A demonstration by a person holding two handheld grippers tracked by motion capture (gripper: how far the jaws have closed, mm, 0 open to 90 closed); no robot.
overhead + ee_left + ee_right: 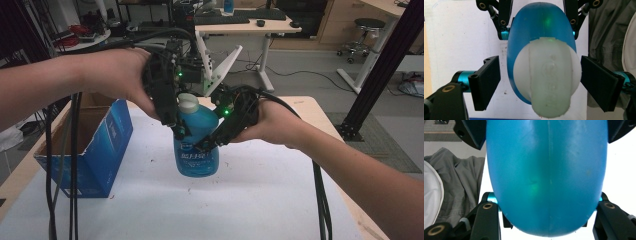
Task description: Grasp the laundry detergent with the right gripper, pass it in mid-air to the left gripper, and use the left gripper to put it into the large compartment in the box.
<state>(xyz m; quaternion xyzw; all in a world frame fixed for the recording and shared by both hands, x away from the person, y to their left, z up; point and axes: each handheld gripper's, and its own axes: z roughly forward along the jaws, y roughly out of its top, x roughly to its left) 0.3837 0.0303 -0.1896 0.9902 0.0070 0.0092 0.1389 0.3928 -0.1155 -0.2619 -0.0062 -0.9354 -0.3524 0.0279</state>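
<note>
A blue bottle [197, 147] with a white cap [188, 103] hangs upright above the white table [260, 200]. My right gripper [210, 141] comes in from the right and is shut on the bottle's body [546, 175], which bulges between its jaws [546, 135]. From the left, my left gripper [175, 127] reaches the bottle's top. In the left gripper view its two black pads [486, 82] stand on either side of the cap [549, 75], with a gap on the left side, so my left gripper [540, 82] is open around it. The bottle's blue shoulder [541, 27] lies beyond the cap.
An open blue cardboard box [95, 150] stands at the table's left. Black cables [60, 175] hang down in front of it and another runs along the right forearm [320, 195]. Grey cloth [461, 182] lies beyond the table edge. A desk [245, 25] stands farther back.
</note>
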